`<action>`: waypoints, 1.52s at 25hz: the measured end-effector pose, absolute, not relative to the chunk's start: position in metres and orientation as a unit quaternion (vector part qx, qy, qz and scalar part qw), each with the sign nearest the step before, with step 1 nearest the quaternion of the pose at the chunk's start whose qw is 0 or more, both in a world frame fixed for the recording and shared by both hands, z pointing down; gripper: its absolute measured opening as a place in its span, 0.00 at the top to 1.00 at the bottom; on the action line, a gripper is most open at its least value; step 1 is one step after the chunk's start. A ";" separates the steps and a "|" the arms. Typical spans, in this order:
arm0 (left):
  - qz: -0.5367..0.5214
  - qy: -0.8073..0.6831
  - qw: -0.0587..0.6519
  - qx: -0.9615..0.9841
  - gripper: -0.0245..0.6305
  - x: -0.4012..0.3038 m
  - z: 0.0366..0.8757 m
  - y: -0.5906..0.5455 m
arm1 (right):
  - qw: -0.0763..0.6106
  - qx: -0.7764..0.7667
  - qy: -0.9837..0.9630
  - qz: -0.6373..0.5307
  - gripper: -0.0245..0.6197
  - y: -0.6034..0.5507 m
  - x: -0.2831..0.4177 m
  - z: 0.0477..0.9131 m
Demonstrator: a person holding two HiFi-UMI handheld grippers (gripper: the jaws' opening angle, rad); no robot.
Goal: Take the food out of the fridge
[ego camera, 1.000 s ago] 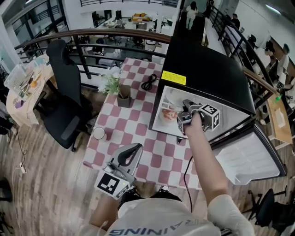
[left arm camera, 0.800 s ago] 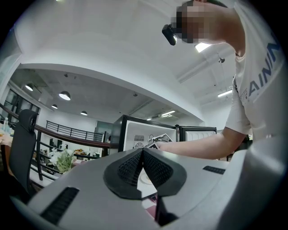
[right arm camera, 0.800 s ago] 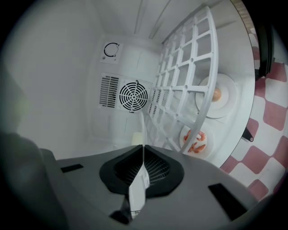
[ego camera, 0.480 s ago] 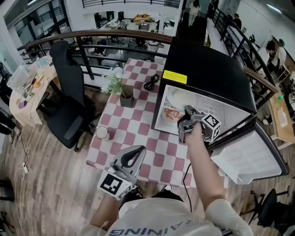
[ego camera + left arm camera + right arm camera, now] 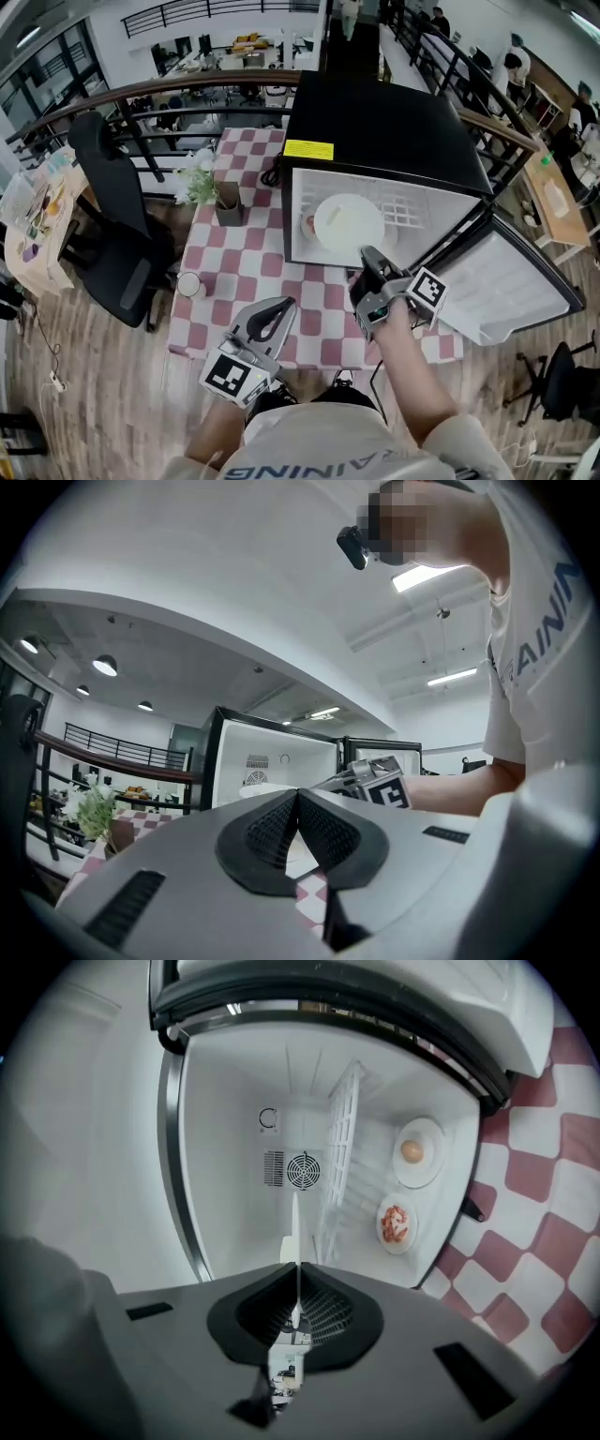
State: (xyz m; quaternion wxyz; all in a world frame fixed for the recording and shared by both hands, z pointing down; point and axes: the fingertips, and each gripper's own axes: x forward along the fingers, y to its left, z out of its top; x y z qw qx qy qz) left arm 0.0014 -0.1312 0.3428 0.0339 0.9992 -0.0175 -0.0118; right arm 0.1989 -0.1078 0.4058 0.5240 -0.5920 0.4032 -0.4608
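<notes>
A black fridge (image 5: 384, 122) stands on the checkered table (image 5: 248, 267) with its white inside open toward me. My right gripper (image 5: 368, 257) is in front of the opening, shut on the rim of a white plate (image 5: 348, 221); the face I see looks bare. In the right gripper view that plate (image 5: 296, 1232) shows edge-on as a thin white line between the jaws. Deeper inside the fridge sit a plate with a round pale food (image 5: 412, 1151) and a plate with red food (image 5: 397, 1225). My left gripper (image 5: 278, 307) hovers near the table's front edge, shut and empty.
The fridge door (image 5: 511, 281) hangs open at the right. A potted plant (image 5: 217, 195) stands at the table's back, a white cup (image 5: 190, 284) near its left edge. A black office chair (image 5: 112, 225) stands left of the table, a railing behind it.
My right gripper has closed on the white plate and drawn back out of the fridge toward me with it. The left gripper has shifted only slightly.
</notes>
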 end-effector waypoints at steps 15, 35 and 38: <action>0.019 0.115 0.040 0.992 0.95 0.066 0.369 -0.072 | 0.515 -0.645 0.358 -0.437 0.92 0.070 0.168 0.508; 0.102 0.178 0.046 0.978 0.95 0.101 0.422 -0.012 | 0.525 -0.679 0.236 -0.455 0.92 0.150 0.186 0.662; 0.103 0.181 0.045 0.977 0.95 0.106 0.424 -0.010 | 0.528 -0.679 0.229 -0.456 0.92 0.151 0.186 0.669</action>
